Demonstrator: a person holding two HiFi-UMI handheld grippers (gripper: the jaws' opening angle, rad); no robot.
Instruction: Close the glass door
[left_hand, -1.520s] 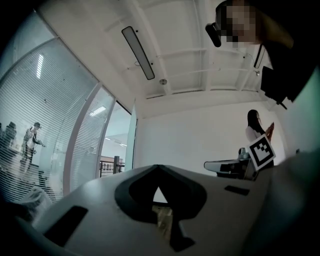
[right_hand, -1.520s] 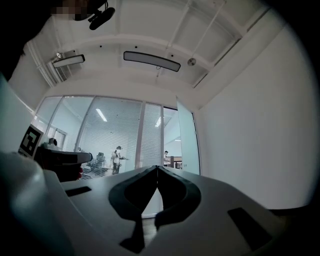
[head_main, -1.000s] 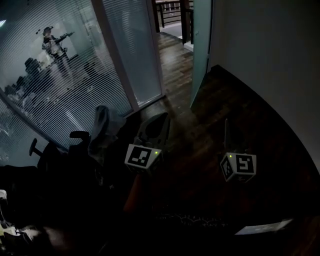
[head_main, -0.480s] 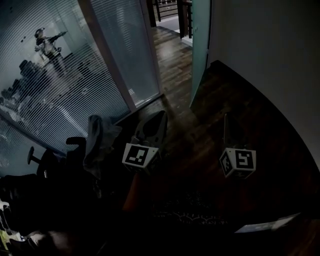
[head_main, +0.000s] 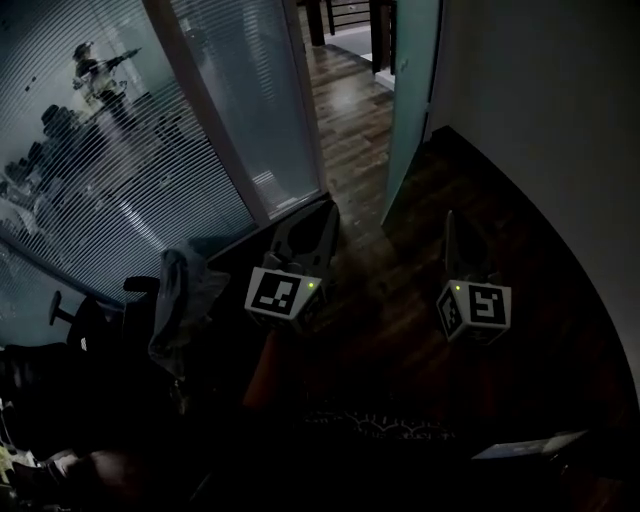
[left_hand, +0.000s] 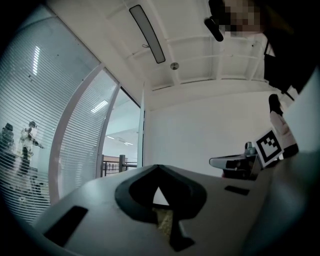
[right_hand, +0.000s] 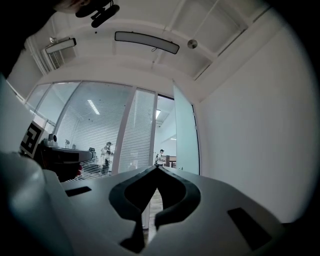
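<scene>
My left hand-held gripper (head_main: 318, 225) and right hand-held gripper (head_main: 451, 228) are both clenched on nothing, well short of the glass door (head_main: 410, 110), which stands swung open ahead of them. With the jaws closed I can only push the door, and I judge a glancing touch might slip off its smooth edge.

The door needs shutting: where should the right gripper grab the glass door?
Probably the glass door's near vertical edge, jaws straddling the thin pane, coming edge-on from the room side: it stands swung open beside the white wall. No handle is clearly visible.
</scene>
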